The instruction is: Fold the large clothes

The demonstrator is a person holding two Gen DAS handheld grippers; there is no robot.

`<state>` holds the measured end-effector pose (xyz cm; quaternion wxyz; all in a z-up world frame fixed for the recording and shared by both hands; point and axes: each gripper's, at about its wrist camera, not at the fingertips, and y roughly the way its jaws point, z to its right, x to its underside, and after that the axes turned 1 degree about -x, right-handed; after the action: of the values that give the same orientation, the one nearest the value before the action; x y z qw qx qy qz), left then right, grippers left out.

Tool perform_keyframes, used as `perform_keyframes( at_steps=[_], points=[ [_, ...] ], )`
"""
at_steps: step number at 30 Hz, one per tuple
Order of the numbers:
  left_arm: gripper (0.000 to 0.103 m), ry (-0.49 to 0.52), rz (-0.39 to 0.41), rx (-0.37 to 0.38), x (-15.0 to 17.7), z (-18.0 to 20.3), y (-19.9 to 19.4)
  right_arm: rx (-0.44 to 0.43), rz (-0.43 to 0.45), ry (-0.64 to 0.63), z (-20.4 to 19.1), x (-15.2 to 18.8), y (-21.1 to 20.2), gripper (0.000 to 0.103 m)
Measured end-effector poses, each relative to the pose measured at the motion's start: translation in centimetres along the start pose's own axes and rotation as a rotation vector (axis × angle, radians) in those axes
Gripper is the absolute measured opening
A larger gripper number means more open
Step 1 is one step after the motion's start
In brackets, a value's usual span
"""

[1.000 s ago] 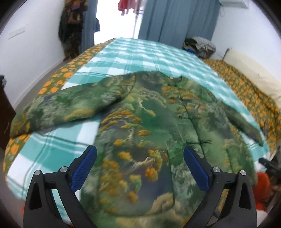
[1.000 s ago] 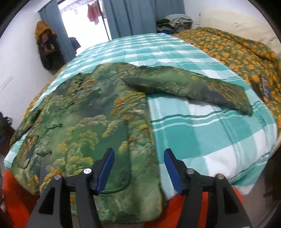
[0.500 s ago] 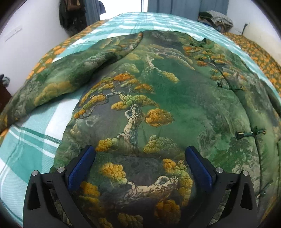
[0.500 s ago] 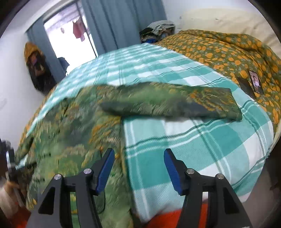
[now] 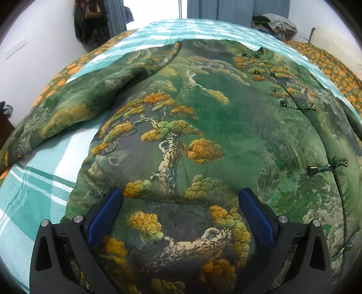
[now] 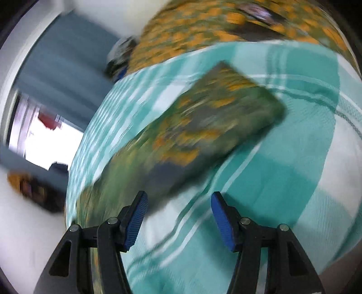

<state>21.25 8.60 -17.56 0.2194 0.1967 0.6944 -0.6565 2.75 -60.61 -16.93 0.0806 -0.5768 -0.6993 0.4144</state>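
Note:
A large green jacket [image 5: 203, 126] printed with pine trees and orange foliage lies spread flat, front up, on the bed. My left gripper [image 5: 181, 203] is open and empty, low over the jacket's lower front, fingers either side of the printed trunk. Its left sleeve [image 5: 74, 106] stretches out to the left. In the blurred right wrist view, my right gripper [image 6: 178, 208] is open and empty, just short of the jacket's right sleeve [image 6: 203, 126], which lies straight across the checked sheet.
A teal and white checked sheet [image 5: 34, 187] covers the bed, also in the right wrist view [image 6: 294, 171]. An orange-flowered quilt [image 5: 334, 65] lies on the right side. Blue curtains [image 5: 237, 9], hanging clothes [image 5: 90, 20] and a clothes pile [image 5: 273, 22] stand beyond.
My left gripper has dropped closer over the jacket's lower front. My right gripper has swung right and rolled, from the jacket's hem edge toward the right sleeve; its view is now tilted and blurred.

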Motion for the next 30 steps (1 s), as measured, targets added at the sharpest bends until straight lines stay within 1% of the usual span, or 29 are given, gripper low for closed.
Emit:
perform_keyframes(
  at_steps=[2, 5, 6, 7, 8, 9, 10, 11, 12, 13, 16, 17, 18, 20, 22, 24, 26, 29, 30],
  points=[
    [0.102, -0.001, 0.012, -0.003, 0.2, 0.0, -0.1, 0.004, 0.010, 0.062, 1.0, -1.3, 1.4, 0.059],
    [0.102, -0.004, 0.016, -0.002, 0.2, 0.0, -0.1, 0.026, 0.074, 0.165, 1.9, -2.3, 2.4, 0.057],
    [0.102, -0.005, 0.018, -0.001, 0.2, 0.0, -0.1, 0.039, 0.090, 0.180, 1.8, -2.5, 2.5, 0.050],
    [0.102, -0.006, 0.020, 0.000, 0.2, 0.0, 0.0, 0.075, 0.111, 0.185, 1.4, -2.7, 2.7, 0.037],
    [0.102, -0.006, 0.022, 0.000, 0.2, 0.0, -0.1, 0.098, 0.125, 0.174, 0.8, -2.7, 2.7, 0.032],
    [0.102, -0.007, 0.023, 0.001, 0.2, 0.0, -0.1, 0.110, 0.137, 0.160, 0.5, -2.7, 2.6, 0.022],
    [0.102, -0.008, 0.023, 0.002, 0.2, -0.1, -0.1, 0.123, 0.161, 0.118, -0.9, -2.5, 2.1, 0.014],
    [0.102, -0.008, 0.023, 0.003, 0.2, -0.1, -0.1, 0.122, 0.182, 0.076, -2.0, -2.8, 1.5, 0.013],
    [0.102, -0.009, 0.024, 0.004, 0.2, -0.1, -0.1, 0.095, 0.210, -0.012, -4.8, -2.2, 0.5, 0.012],
    [0.102, -0.009, 0.026, 0.004, 0.2, -0.1, -0.1, 0.067, 0.220, -0.076, -6.7, -1.7, -0.1, 0.012],
    [0.102, -0.010, 0.026, 0.004, 0.2, -0.1, 0.0, -0.041, 0.228, -0.331, -15.6, 1.2, -2.3, 0.012],
    [0.102, -0.011, 0.024, 0.005, 0.2, -0.1, 0.0, -0.067, 0.230, -0.391, -17.6, 1.8, -2.8, 0.012],
    [0.102, -0.013, 0.020, 0.008, 0.1, -0.1, 0.0, -0.116, 0.231, -0.498, -21.3, 3.7, -3.4, 0.012],
    [0.102, -0.018, 0.013, 0.016, 0.0, -0.2, 0.1, -0.171, 0.220, -0.621, -25.6, 6.5, -3.9, 0.012],
    [0.102, -0.022, 0.007, 0.022, -0.1, -0.3, 0.1, -0.226, 0.178, -0.756, -30.4, 11.0, -3.1, 0.012],
    [0.102, -0.024, -0.001, 0.027, -0.2, -0.3, 0.1, -0.242, 0.130, -0.839, -33.4, 15.0, -1.1, 0.012],
    [0.102, -0.026, -0.018, 0.031, -0.4, -0.3, 0.0, -0.246, 0.076, -0.877, -34.8, 18.7, 1.2, 0.012],
    [0.102, -0.037, -0.075, 0.029, -1.0, -0.5, -0.7, -0.204, 0.017, -0.984, -35.3, 25.1, 5.0, 0.012],
    [0.102, -0.056, -0.086, 0.042, -1.2, -0.7, -1.5, -0.195, -0.003, -1.007, -35.1, 26.3, 5.8, 0.015]
  ],
)
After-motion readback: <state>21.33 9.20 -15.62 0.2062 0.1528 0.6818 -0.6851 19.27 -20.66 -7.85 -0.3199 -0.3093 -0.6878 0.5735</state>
